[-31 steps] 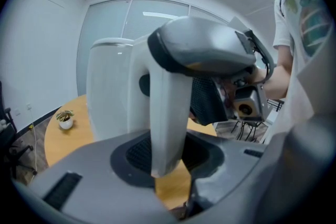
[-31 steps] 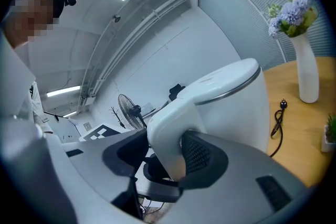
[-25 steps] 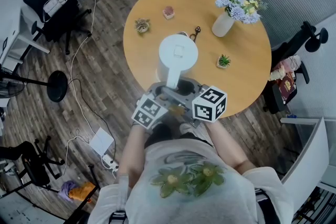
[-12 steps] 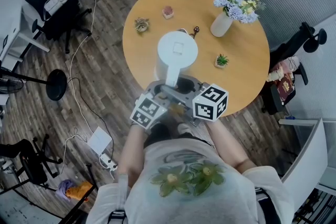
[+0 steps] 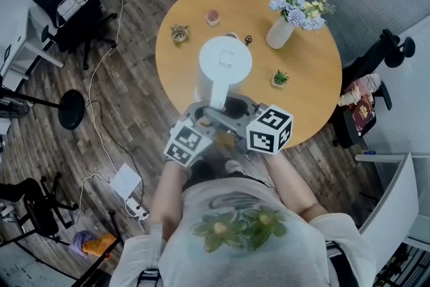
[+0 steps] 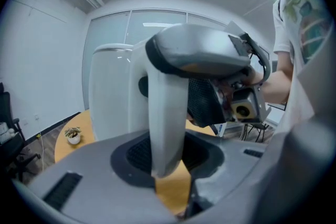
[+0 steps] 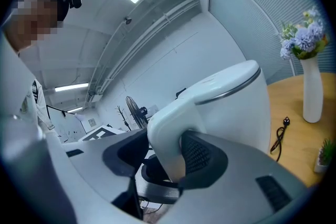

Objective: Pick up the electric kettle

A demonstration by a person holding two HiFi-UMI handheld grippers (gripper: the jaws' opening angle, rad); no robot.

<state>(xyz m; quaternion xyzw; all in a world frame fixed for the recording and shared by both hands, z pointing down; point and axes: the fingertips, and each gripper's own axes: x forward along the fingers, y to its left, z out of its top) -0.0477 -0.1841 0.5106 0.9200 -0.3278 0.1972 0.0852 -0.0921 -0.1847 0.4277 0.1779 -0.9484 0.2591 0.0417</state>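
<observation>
Head view: electric kettle [image 5: 225,67] upright over the near half of the round wooden table [image 5: 316,101], lid up, handle [image 5: 216,103] pointing back at the person. Left gripper [image 5: 205,117] and right gripper [image 5: 235,112] both in on that handle from opposite sides, marker cubes just off the table edge. Vase of flowers [image 5: 282,29] on the far right, small potted plant [image 5: 279,78] right of the kettle, well apart from it. Can't tell from here whether the base is clear of the tabletop.

Left gripper view: left gripper [image 6: 169,162] jaws partly closed, dark pads pressed on either side of the handle's white upright [image 6: 165,123]. Kettle body [image 6: 113,92] just beyond, right gripper [image 6: 231,99] on the far side of the handle.

Right gripper view: right gripper [image 7: 167,165] jaws likewise part-closed, clamped on the handle [image 7: 167,147] below its top bend. Kettle body [image 7: 236,107] ahead, black cord [image 7: 279,136] and vase [image 7: 312,94] on the table behind.
</observation>
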